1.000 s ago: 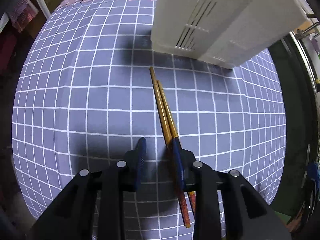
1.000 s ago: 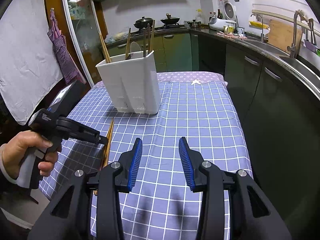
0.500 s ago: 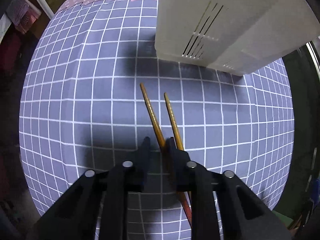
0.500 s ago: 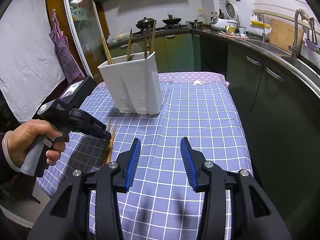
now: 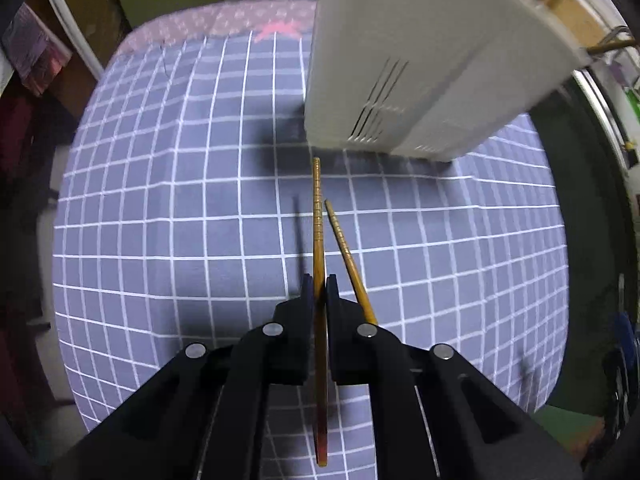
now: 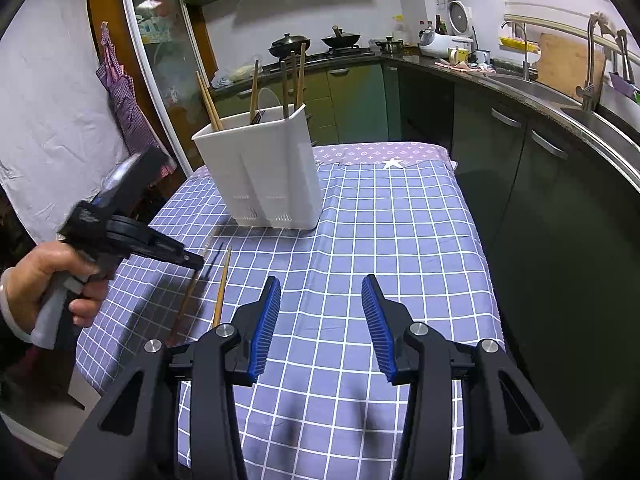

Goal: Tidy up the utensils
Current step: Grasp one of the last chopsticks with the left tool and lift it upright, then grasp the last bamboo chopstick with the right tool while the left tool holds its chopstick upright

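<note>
Left wrist view: left gripper [image 5: 318, 285] clamped on one chopstick [image 5: 317, 216]; second chopstick [image 5: 347, 257] on checked cloth [image 5: 160, 240]; right gripper [image 6: 320, 316] part-open, empty.

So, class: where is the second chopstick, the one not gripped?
In the left wrist view, the loose chopstick lies on the checked cloth, just right of the left gripper.

Left wrist view: looks steeply down, close over the purple white-gridded tablecloth [image 5: 180, 240], along its own black fingers. Right wrist view: sits farther back at the table's near end, angled down across the cloth toward kitchen counters. Both share the white slotted plastic utensil holder [image 6: 260, 168] and two wooden chopsticks [image 5: 318, 216].
</note>
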